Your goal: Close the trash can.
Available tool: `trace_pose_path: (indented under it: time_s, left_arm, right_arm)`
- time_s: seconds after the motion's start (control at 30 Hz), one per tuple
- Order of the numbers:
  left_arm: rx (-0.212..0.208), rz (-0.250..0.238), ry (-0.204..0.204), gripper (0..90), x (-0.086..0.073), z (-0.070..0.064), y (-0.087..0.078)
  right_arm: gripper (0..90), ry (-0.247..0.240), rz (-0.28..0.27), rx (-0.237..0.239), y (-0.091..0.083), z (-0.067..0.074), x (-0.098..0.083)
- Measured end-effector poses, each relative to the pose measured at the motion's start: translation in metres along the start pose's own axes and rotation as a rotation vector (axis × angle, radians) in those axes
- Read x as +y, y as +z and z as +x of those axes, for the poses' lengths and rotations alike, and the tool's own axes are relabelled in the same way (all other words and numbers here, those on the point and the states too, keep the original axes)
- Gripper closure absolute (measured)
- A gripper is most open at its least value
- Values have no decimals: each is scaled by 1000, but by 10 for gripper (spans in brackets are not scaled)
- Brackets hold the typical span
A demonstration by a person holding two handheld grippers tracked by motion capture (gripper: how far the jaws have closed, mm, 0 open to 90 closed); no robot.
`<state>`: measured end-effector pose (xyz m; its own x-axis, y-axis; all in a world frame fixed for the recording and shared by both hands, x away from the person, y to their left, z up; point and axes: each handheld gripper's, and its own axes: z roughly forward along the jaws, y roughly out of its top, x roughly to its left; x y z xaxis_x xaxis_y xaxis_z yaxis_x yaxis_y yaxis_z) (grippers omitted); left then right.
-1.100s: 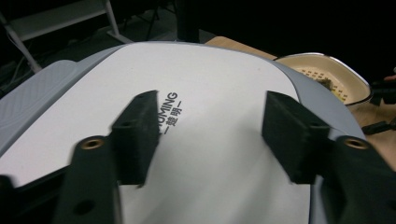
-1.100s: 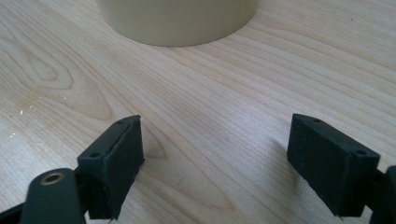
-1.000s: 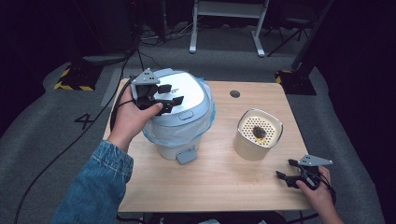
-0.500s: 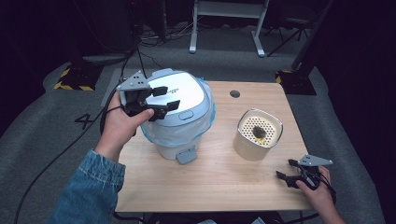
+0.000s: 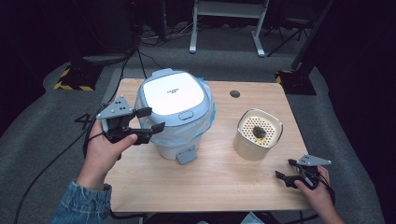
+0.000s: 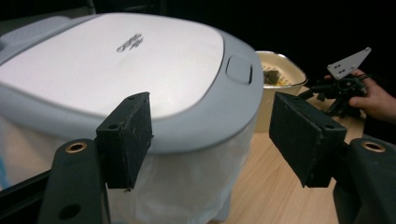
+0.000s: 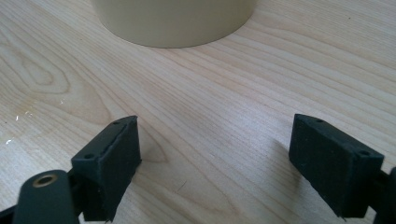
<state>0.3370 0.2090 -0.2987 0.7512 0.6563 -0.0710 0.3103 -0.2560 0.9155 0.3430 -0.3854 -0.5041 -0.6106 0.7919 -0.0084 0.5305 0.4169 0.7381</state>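
My left gripper point(image 5: 145, 131): jaws spread, just been opening, nothing between them, beside the bin point(image 5: 175, 112) at its left side. Bin: lid shut, white liner, standing mid-worktop point(image 5: 224, 182). My right gripper point(image 5: 284, 176): jaws spread, empty, low over worktop near the beige cup point(image 5: 258, 135).

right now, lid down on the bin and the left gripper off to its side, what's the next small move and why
Probably bring the left gripper back toward the bin's front and down to the pedal. Its jaws stand open with nothing between them, the white lid is shut, and the beige strainer cup has scraps inside. The right gripper rests open on the table.
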Motion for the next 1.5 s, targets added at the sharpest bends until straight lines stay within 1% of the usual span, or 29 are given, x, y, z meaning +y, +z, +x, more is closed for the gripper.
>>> trace_pose_path:
  time_s: [0.13,0.23,0.3,0.4,0.47,0.53,0.57,0.6,0.63,0.7,0.77,0.8,0.83,0.87,0.9,0.93,1.0,1.07,1.2,1.33,1.43,1.5]
  left_arm:
    - [26,7,-10,304,-15,0,-6]
    - [35,10,-12,302,-27,2,-10]
    - [46,22,-14,299,-36,3,-12]
    - [43,28,-15,296,-50,4,-12]
    - [34,26,-18,291,-58,5,-12]
    - [-1,12,-25,286,-69,7,-12]
    - [-3,10,-21,286,-74,8,-12]
    - [-6,5,-34,286,-80,8,-12]
    - [3,4,-36,286,-86,9,-11]
    - [8,0,-51,286,-94,10,-10]
    - [-3,-13,-84,286,-105,10,-8]
    - [-21,-13,-105,285,-110,12,-6]
    - [-34,0,-118,281,-114,13,-4]
    - [-34,19,-122,277,-119,13,-2]
    - [-31,33,-114,277,-122,14,-1]
    - [-22,50,-119,276,-128,15,2]
    - [-19,75,-134,275,-136,16,5]
    - [-5,97,-135,274,-143,18,9]
    - [18,159,-132,271,-155,18,15]
    - [38,208,-142,270,-166,19,19]
    - [75,259,-131,270,-175,19,21]
    - [83,290,-130,271,-179,18,22]
  right_arm:
    - [167,0,0,0,0,0,0]
    - [167,0,0,0,0,0,0]
    - [166,0,0,0,0,0,0]
    - [167,0,0,0,0,0,0]
    - [167,0,0,0,0,0,0]
    - [166,0,0,0,0,0,0]
    - [166,0,0,0,0,0,0]
    - [167,0,0,0,0,0,0]
    - [166,0,0,0,0,0,0]
    - [167,0,0,0,0,0,0]
    - [167,0,0,0,0,0,0]
    - [167,0,0,0,0,0,0]
    - [167,0,0,0,0,0,0]
    - [167,0,0,0,0,0,0]
    - [167,0,0,0,0,0,0]
    - [167,0,0,0,0,0,0]
    - [167,0,0,0,0,0,0]
    - [166,0,0,0,0,0,0]
    - [166,0,0,0,0,0,0]
    - [166,0,0,0,0,0,0]
    - [167,0,0,0,0,0,0]
    - [167,0,0,0,0,0,0]
